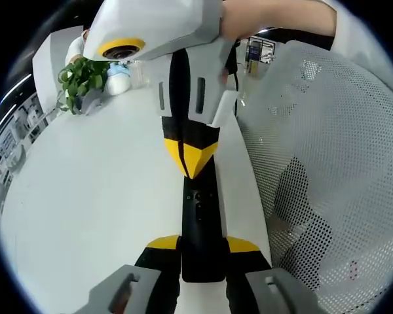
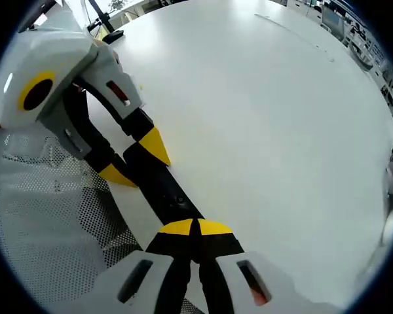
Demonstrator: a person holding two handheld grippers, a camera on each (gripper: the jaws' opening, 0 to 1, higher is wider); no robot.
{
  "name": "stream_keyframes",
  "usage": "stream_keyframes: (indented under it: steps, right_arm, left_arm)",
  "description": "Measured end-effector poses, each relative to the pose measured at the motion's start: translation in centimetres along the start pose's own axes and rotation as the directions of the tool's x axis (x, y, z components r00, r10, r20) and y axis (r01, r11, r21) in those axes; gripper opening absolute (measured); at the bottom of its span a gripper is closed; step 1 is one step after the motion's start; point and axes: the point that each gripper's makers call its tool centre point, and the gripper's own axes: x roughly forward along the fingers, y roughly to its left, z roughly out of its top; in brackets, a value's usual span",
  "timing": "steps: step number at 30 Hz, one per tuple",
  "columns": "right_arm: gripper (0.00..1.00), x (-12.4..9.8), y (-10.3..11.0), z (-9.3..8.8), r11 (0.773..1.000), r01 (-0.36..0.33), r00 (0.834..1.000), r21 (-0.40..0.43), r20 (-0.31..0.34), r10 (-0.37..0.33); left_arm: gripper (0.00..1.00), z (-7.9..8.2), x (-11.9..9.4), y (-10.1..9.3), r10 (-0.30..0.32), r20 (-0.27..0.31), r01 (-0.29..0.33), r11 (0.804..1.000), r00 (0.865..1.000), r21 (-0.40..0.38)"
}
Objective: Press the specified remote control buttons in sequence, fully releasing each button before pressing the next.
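Closely matched: two hand-held grippers meet on one remote

Now the black remote control (image 1: 201, 229) lies along the near edge of the white worktop (image 1: 92, 196), beside a white perforated chair (image 1: 327, 170). The left hand-held gripper (image 1: 203, 245) has its yellow-tipped jaws closed on the remote's near end, one jaw on each side of it. In the left gripper view, the right hand-held gripper (image 1: 191, 160) reaches in from above, its jaws drawn together into a single yellow point that sits at the remote's far end, just above its buttons; whether it touches cannot be told. In the right gripper view those jaws (image 2: 195, 229) stand together over the remote (image 2: 167, 193), with the left one (image 2: 141, 160) opposite.

At the worktop's far side stands a small potted green plant (image 1: 82, 78) and, beside it, a white bottle-like container (image 1: 118, 78); its contents cannot be made out.
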Motion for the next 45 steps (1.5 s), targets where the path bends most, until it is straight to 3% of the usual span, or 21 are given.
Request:
stream_keyframes:
  steps: [3,6,9,15,25,37,45]
  right_arm:
    - [0.00,-0.1,0.0,0.1,0.999,0.033,0.996,-0.023,0.078,-0.031]
    - [0.00,-0.2,0.0,0.1,1.000,0.003,0.987,0.012,0.161,-0.005]
    - [0.00,-0.3,-0.1,-0.1,0.994,-0.033,0.979,0.107,0.205,0.010]
    - [0.00,-0.4,-0.4,-0.7,0.997,0.008,0.986,0.078,0.167,-0.021]
    - [0.00,-0.7,0.3,-1.2,0.996,0.065,0.991,-0.068,0.123,-0.057]
    - [0.00,-0.6,0.7,-1.2,0.987,0.071,0.992,-0.147,0.114,-0.055]
    - [0.00,-0.4,0.7,-1.1,0.978,0.033,0.999,-0.208,0.048,-0.023]
  left_arm:
    - [0.25,0.0,0.0,0.0,0.000,-0.001,0.000,1.000,1.000,0.000]
    - [0.25,0.0,0.0,0.0,0.001,-0.001,-0.001,1.000,1.000,-0.001]
    - [0.25,0.0,0.0,0.0,0.002,-0.001,-0.002,1.000,1.000,-0.001]
    - [0.24,0.0,-0.1,0.0,0.002,-0.004,-0.002,1.000,1.000,0.002]
    - [0.24,0.1,-0.1,0.0,0.002,-0.004,-0.002,1.000,1.000,0.001]
    - [0.24,0.1,-0.1,0.0,0.002,-0.003,-0.002,1.000,1.000,0.001]
    - [0.24,0.1,-0.1,0.0,0.001,0.001,-0.001,1.000,1.000,0.000]
